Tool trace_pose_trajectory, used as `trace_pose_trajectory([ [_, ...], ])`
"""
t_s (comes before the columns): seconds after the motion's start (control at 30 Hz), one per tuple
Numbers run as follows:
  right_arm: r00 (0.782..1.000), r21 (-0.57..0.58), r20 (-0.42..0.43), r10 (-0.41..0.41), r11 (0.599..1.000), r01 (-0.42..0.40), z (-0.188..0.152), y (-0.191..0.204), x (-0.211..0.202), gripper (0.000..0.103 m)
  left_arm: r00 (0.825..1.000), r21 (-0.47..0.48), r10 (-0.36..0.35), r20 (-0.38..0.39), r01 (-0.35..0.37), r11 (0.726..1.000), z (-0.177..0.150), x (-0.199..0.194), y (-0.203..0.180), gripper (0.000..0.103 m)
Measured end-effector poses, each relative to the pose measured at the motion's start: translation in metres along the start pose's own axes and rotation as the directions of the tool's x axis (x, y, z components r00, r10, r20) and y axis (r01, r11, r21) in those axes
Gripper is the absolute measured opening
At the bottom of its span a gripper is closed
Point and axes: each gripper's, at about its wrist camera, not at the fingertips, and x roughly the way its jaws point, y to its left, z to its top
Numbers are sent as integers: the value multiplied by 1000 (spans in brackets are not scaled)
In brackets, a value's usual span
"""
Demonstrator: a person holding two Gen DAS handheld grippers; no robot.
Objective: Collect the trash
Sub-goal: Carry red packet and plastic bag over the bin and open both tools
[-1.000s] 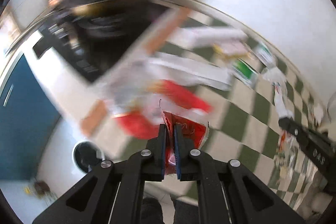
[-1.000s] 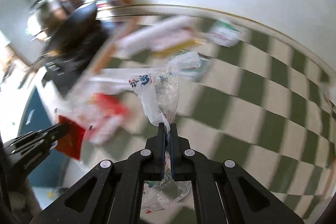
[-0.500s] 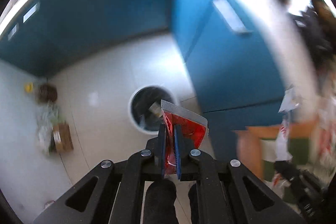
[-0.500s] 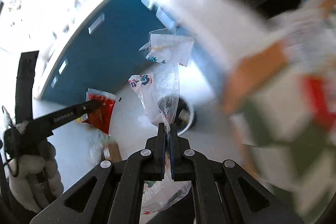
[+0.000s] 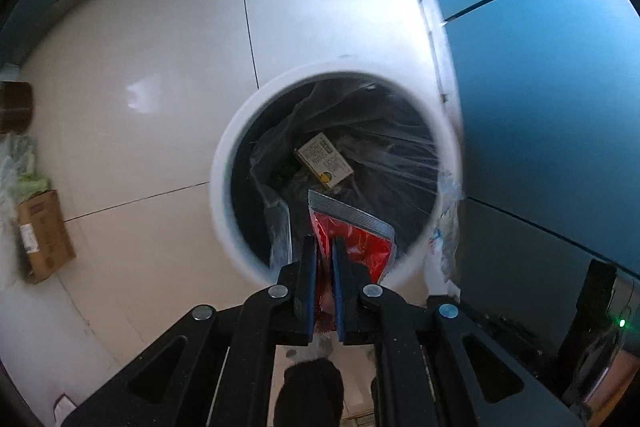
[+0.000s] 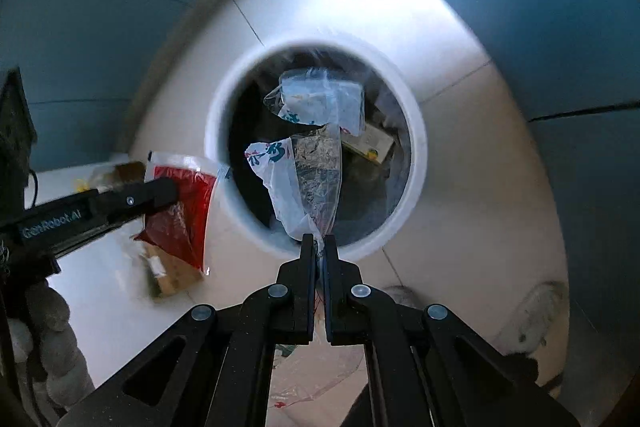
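My left gripper (image 5: 324, 247) is shut on a red foil wrapper (image 5: 360, 239) and holds it over the near rim of a round white trash bin (image 5: 224, 163) lined with a dark bag. The right wrist view shows that wrapper (image 6: 180, 203) left of the bin (image 6: 416, 147). My right gripper (image 6: 319, 245) is shut on a clear plastic bag with blue print (image 6: 304, 179), held above the bin's opening. A small printed box (image 5: 324, 165) lies inside the bin.
Blue cabinet fronts (image 5: 540, 107) stand right of the bin on a white tiled floor (image 5: 140, 107). A cardboard box (image 5: 44, 235) and other clutter sit on the floor at the left. A gloved hand (image 6: 44, 327) holds the left gripper.
Both grippers swung away from the checkered table with its litter, down toward the floor bin. The bin now fills both views, with the wrapper and the bag held over it.
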Motion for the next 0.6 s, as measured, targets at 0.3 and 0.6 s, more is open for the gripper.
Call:
trace_pose_trajectory([
  [0.3,996,-7,-74,-46,999,46,29,-12,47,49,1000,11,1,-2,-1,1000,28,24,-7,21],
  [0.6,988,-47,52,-146,988,148,23,-22,8,91,971,29,162,176,-170,985,4,-16,5,103],
])
